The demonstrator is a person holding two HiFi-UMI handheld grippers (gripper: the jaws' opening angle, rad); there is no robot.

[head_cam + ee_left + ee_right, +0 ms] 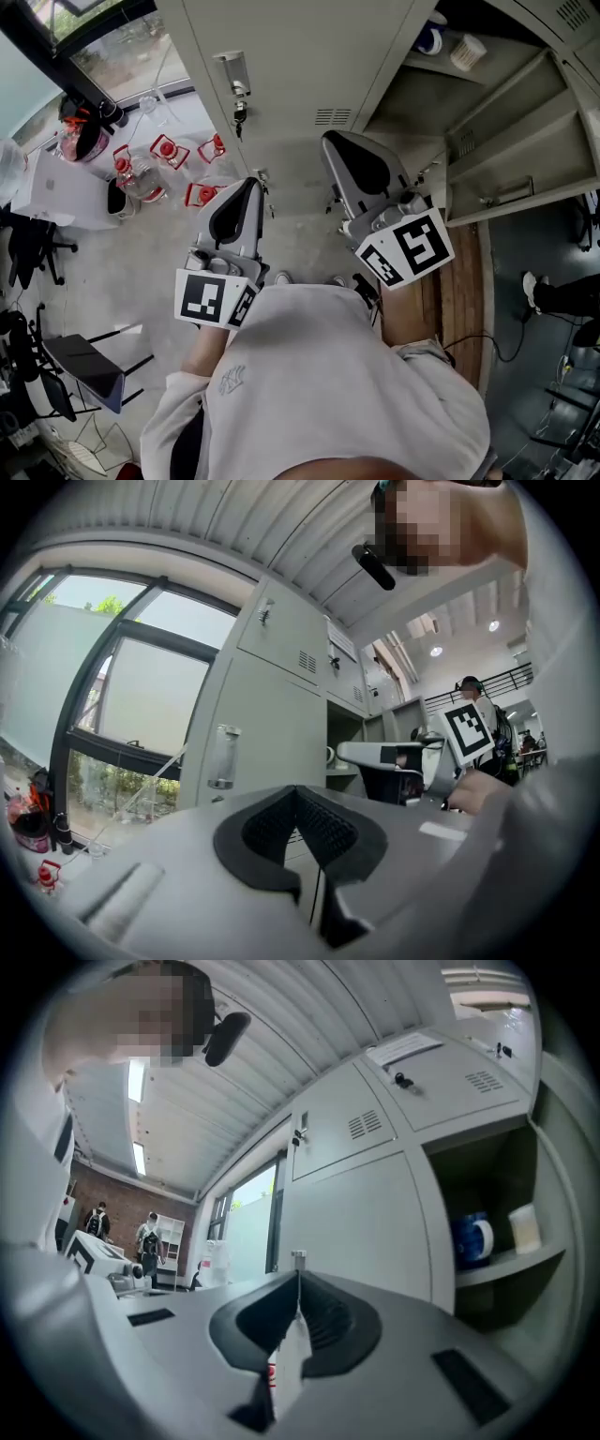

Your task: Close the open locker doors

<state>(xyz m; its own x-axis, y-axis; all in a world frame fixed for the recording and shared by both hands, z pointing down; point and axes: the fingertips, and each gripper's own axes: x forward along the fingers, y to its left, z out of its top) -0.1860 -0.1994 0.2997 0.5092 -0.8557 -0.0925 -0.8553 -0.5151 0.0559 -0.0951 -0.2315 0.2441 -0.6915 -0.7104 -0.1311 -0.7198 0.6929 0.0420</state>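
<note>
Left gripper (pixel 298 791), right gripper (pixel 298 1275): jaws pressed together, empty; right gripper view showed shelved mug (pixel 472 1239); head view, open door (pixel 511 150).

Locker doors (pixel 281 75) are read as matt painted sheet metal, left gripper (pixel 298 791) as smooth grey plastic with ribbed black pads (pixel 326 829).
</note>
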